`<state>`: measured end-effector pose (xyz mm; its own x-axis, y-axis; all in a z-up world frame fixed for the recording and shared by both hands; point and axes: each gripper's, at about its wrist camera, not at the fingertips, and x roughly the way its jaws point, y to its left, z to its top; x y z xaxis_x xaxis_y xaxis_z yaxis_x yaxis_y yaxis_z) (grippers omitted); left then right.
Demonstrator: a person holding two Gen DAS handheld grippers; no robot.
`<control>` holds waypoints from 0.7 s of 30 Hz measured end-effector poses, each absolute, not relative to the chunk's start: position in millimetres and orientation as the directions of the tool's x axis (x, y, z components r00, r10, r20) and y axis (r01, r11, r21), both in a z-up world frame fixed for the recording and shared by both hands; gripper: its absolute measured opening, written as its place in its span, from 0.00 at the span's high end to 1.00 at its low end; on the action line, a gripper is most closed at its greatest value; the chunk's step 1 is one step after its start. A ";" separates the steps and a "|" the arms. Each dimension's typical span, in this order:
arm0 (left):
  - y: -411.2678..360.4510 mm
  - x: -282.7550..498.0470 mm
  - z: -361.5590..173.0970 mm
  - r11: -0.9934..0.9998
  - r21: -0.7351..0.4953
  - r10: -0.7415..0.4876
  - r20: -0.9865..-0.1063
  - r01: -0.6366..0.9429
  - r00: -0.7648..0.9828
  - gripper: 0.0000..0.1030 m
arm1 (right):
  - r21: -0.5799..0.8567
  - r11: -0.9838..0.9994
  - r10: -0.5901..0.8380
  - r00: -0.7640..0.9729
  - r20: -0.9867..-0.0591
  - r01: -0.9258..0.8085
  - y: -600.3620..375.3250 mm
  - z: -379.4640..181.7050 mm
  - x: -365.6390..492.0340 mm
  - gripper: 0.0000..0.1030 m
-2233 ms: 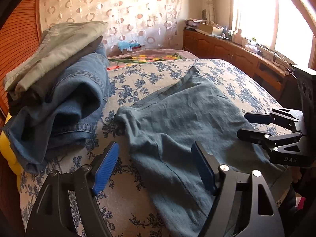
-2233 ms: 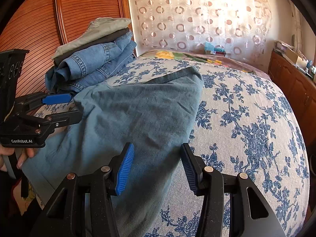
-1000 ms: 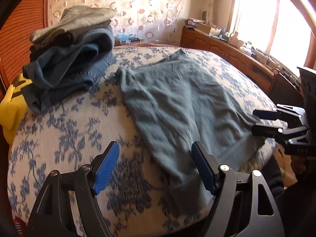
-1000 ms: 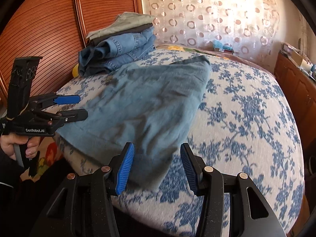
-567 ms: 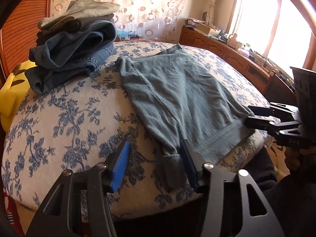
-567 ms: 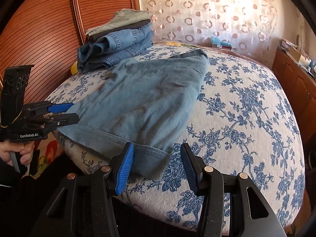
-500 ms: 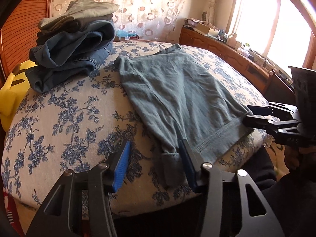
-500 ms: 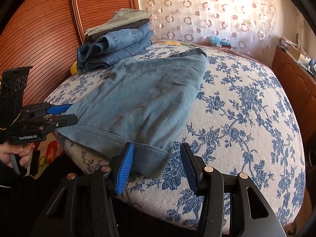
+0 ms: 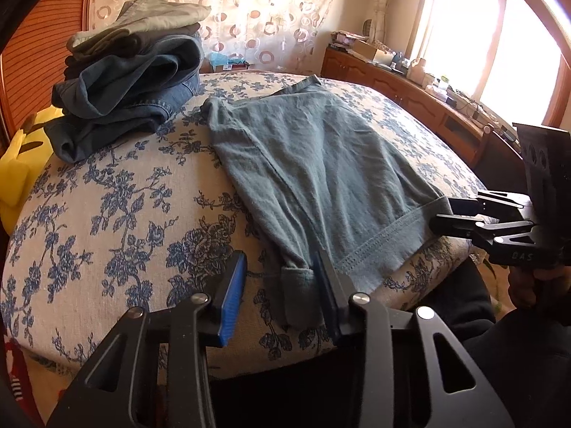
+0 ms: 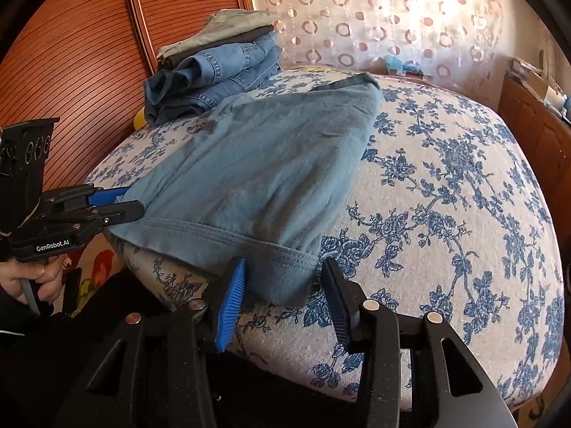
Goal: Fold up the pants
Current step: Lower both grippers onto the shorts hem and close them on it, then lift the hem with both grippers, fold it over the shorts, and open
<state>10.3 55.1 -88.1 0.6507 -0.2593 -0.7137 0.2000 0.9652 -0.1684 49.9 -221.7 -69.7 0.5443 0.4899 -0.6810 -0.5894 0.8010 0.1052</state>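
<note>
I'm looking across a bedroom: the bed in its blue-flowered cover fills both views, with a patterned curtain behind it and a stack of folded jeans and trousers far ahead of my left claw. The teal pants lie flat on the bed, running away from both claws, their hem at the near edge. One hem corner sits between the left claw's jaws, which are closing; it lies against the right-hand pad, with a gap to the other, so nothing is clamped. My right claw is closing too, the other hem corner between its pads, neither pressing. I judge this the grasp before a fold. Next, both must clench firmly, then lift together and carry the hem toward the waistband.
</note>
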 end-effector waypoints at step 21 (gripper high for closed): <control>52.6 11.7 -75.3 0.962 -0.172 -0.273 -0.669 0.213 0.692 0.87 | 0.125 0.761 0.568 0.560 -0.603 -0.636 -224.8 -47.6 47.8 0.85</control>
<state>11.7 52.6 -75.3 0.6916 -0.2730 -0.6687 0.2129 0.9617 -0.1725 47.8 -224.8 -47.6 0.5601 0.5676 -0.6034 -0.6364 0.7611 0.1252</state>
